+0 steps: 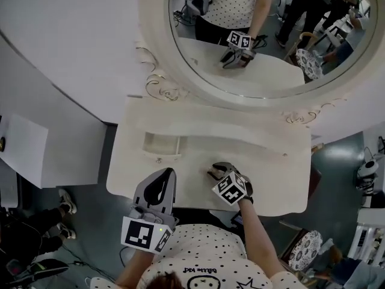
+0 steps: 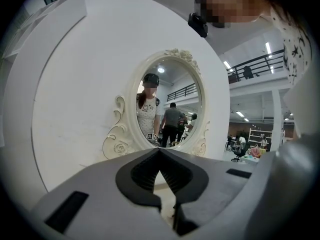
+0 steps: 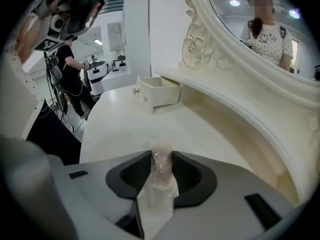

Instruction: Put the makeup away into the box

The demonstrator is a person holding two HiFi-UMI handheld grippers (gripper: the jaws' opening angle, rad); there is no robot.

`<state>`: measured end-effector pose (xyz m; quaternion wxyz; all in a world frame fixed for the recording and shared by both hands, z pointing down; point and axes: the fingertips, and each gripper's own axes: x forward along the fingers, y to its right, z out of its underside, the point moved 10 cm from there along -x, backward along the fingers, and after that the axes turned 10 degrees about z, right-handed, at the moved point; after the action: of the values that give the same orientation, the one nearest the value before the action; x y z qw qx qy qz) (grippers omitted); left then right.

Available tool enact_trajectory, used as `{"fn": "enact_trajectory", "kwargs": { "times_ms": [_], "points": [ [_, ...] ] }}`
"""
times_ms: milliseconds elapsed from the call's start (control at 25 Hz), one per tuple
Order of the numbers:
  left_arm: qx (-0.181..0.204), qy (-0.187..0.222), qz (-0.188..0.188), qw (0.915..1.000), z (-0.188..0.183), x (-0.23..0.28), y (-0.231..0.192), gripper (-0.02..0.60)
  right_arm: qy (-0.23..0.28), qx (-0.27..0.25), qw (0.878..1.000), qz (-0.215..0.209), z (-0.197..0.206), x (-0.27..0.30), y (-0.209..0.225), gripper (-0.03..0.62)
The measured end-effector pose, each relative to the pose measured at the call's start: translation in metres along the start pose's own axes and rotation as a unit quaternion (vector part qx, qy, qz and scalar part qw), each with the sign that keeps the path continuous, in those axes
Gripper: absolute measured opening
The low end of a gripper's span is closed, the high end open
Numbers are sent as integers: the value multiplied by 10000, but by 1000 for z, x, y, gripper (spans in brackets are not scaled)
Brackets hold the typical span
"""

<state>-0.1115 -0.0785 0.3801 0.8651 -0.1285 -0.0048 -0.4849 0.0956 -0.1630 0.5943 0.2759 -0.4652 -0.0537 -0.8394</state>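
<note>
Left tool (image 1: 167,174): closed and empty. Its own view (image 2: 160,151) shows the tips meeting with nothing between them. It is held at the near edge of the table (image 1: 271,161), facing the mirror (image 1: 271,59).
Right tool (image 1: 216,171): clamped on the makeup item (image 3: 161,171), which fills the gap at the jaw tips (image 3: 161,156). It is low over the table top and tilted down.
Makeup item, location: between the right tool's pads. It is not discernible in the head view, and whether it also touches the table cannot be told.
Makeup item, character: a small, pale, translucent piece, possibly wrapped or glossy. Judged light, slippery and liable to twist out under a tip grip.
Recommended hold: across its narrow width and seated deeper in the ribbed pads. Moderate pressure only, in case the casing is thin.
Receptacle: small open drawer (image 1: 161,146) under the mirror, well apart from the right tool (image 3: 161,91). It is judged to be the box.
Risk: the item may slip in transit.
</note>
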Motion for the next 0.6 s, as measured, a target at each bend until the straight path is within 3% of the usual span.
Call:
{"fn": "enact_trajectory", "kwargs": {
  "times_ms": [160,280,360,520,600],
  "points": [
    [30,42,21,10000,-1,-2,-5,5,431,381,9980,271,-12,-17,7,129],
    [70,104,-12,9999,-5,-7,-9,5,1350,1161,9807,810,-34,-59,21,129],
    [82,142,-27,9999,-8,-12,-11,5,2166,1741,9534,1177,-49,-99,31,129],
    [138,236,-17,9996,-10,-18,-16,5,3776,2711,8709,1597,-66,-176,42,129],
    [166,266,6,9995,-10,-19,-18,5,4237,2886,8402,1767,-65,-206,38,130]
  ]
}}
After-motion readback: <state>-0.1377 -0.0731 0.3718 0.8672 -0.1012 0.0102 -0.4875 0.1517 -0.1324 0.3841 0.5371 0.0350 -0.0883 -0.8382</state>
